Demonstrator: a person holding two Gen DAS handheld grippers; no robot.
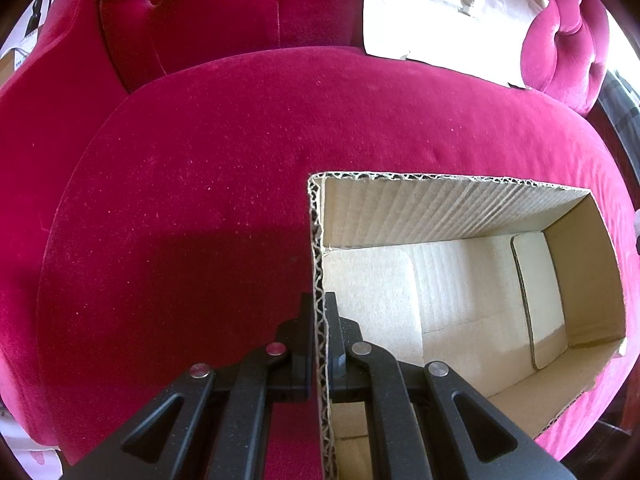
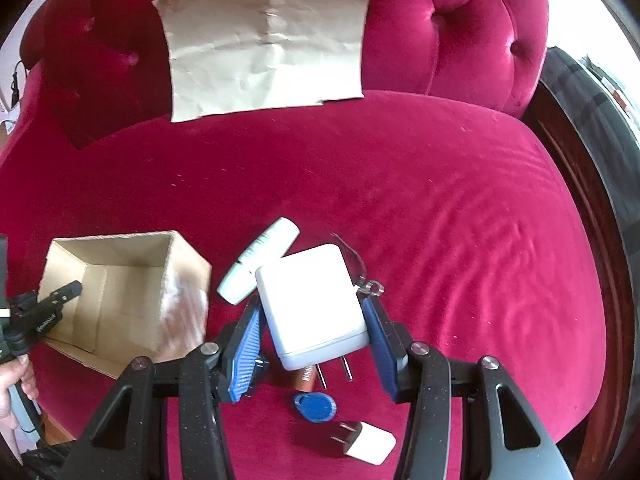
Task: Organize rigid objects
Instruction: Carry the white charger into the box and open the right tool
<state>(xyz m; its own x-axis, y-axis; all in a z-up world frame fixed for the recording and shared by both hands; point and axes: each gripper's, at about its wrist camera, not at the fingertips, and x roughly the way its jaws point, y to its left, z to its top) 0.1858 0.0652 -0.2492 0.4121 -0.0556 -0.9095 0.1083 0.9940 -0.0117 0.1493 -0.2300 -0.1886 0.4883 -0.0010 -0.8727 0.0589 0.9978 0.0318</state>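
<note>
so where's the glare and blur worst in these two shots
Left wrist view: the paper sheet on the chair back is blown out to near white, and sunlight washes the cardboard box floor, with a hard shadow across the seat cushion. Right wrist view: exposure is even, but the box's near wall is smeared by motion blur; both views bow at the edges.
</note>
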